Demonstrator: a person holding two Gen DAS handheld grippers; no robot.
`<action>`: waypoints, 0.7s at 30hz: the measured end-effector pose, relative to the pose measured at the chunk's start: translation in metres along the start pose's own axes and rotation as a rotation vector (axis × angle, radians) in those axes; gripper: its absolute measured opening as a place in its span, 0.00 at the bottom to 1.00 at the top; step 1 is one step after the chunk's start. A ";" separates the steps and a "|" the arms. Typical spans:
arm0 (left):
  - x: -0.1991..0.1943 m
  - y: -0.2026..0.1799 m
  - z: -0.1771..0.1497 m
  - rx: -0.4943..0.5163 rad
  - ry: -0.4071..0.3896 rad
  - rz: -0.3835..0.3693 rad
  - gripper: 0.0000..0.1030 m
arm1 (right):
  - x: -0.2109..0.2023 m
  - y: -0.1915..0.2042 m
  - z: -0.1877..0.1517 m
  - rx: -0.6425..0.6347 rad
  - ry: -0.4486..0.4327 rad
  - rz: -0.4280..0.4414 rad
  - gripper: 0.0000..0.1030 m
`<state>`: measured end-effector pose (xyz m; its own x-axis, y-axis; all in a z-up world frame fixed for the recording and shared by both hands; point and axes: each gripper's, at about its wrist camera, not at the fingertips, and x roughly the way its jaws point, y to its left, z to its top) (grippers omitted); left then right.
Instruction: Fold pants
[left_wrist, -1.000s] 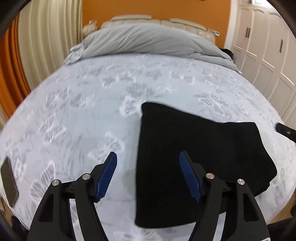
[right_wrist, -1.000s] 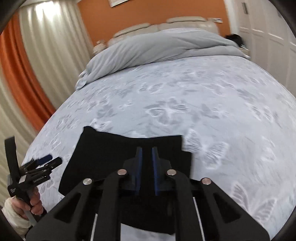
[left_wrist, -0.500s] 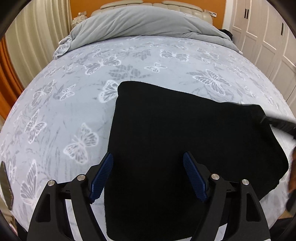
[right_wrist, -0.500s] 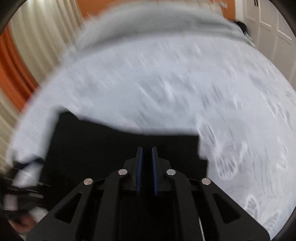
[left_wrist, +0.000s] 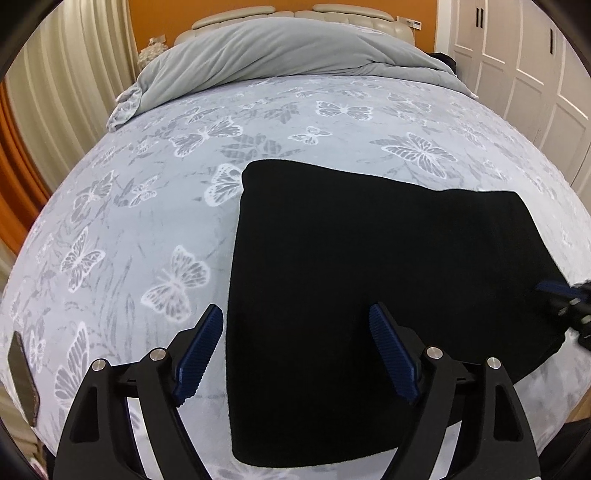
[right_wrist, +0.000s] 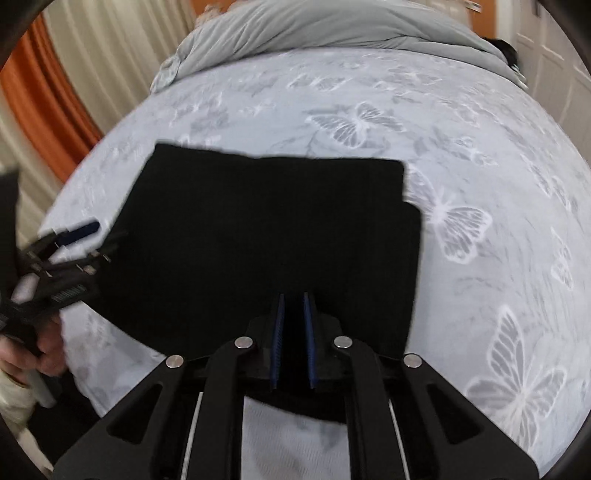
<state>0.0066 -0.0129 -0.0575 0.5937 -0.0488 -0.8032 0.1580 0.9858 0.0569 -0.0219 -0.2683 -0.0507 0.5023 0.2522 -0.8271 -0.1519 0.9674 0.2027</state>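
We've got the black pants (left_wrist: 369, 266) folded flat on the butterfly bedspread (left_wrist: 147, 206). Our left gripper (left_wrist: 297, 350) hovers wide open, holding nothing; right gripper (right_wrist: 294, 332) nearly closed, can't tell if it's pinching fabric.

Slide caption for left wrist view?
Open left gripper hovers over folded black pants on butterfly-print bed.

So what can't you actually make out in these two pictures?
- Right gripper, right wrist view: whether its nearly closed fingers pinch the black pants; black against black.
- Dark flat object, left wrist view: cut off at the frame edge, unidentifiable.
- Left gripper, right wrist view: motion-blurred.
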 end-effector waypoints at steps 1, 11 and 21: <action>0.000 -0.001 -0.001 0.004 -0.003 0.005 0.76 | -0.003 -0.005 -0.002 0.017 -0.004 -0.001 0.10; 0.001 -0.002 -0.003 0.005 0.002 -0.002 0.77 | -0.024 -0.028 0.000 0.164 -0.058 0.035 0.33; -0.031 -0.038 -0.013 0.121 -0.050 -0.246 0.84 | 0.007 -0.033 -0.002 0.170 0.055 0.079 0.28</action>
<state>-0.0282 -0.0464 -0.0424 0.5637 -0.2953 -0.7714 0.3938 0.9170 -0.0633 -0.0152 -0.2982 -0.0638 0.4463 0.3304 -0.8317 -0.0403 0.9358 0.3502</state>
